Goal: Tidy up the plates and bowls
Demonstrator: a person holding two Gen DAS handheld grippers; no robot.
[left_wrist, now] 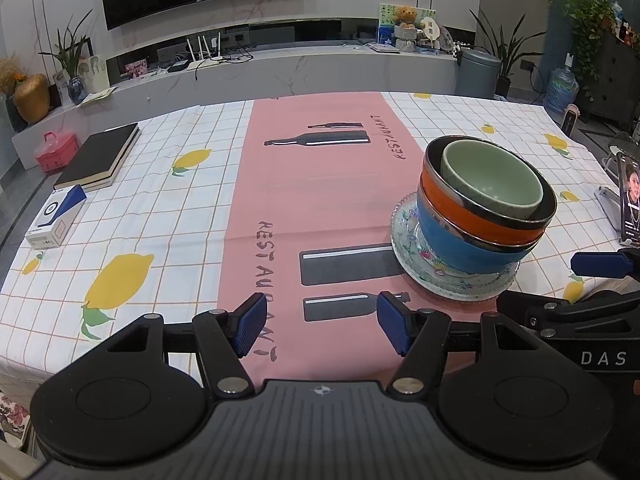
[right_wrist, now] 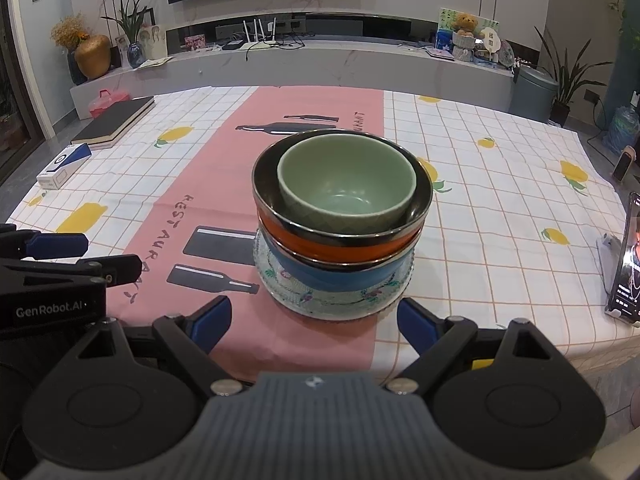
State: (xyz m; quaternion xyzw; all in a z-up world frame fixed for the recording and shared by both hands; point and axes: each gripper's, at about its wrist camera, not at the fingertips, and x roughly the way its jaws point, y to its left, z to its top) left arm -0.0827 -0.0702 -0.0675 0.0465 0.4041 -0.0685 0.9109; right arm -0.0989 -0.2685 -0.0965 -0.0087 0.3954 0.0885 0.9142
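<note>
A stack stands on the table: a patterned glass plate (right_wrist: 320,304) at the bottom, a blue bowl (right_wrist: 340,276) on it, an orange bowl (right_wrist: 332,242) with a steel rim in that, and a green bowl (right_wrist: 346,184) on top. The stack also shows in the left wrist view, with the plate (left_wrist: 408,248), blue bowl (left_wrist: 452,244), orange bowl (left_wrist: 452,200) and green bowl (left_wrist: 492,178). My right gripper (right_wrist: 314,326) is open and empty, just in front of the plate. My left gripper (left_wrist: 322,328) is open and empty, left of the stack.
A black notebook (left_wrist: 98,156) and a white and blue box (left_wrist: 56,218) lie at the table's far left. A phone on a stand (right_wrist: 628,260) stands at the right edge. The pink runner (left_wrist: 316,200) crosses the lemon-print tablecloth.
</note>
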